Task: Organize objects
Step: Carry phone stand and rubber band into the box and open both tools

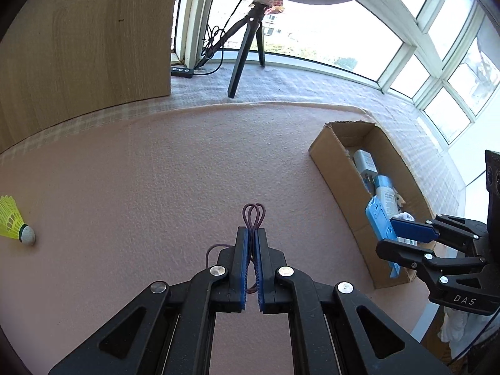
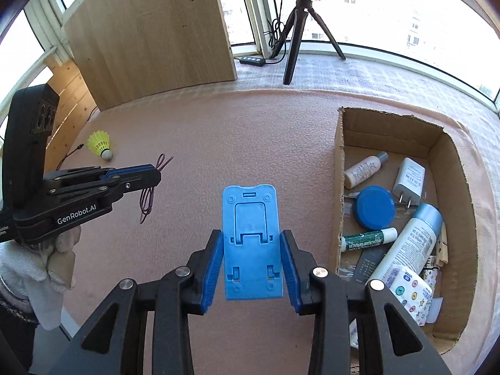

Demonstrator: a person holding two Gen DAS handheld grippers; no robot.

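Both grippers hold a load above the pink mat, left of the cardboard box.

The left gripper has its fingers pressed together, pinching a thin purple cord whose loops stick out past the tips and whose tail dangles clear of the mat. The right gripper clamps a blue plastic phone stand by its two long edges, just left of the box. The box holds a spray can, a white charger and a blue lid. A yellow shuttlecock lies on the mat, far left of the box.
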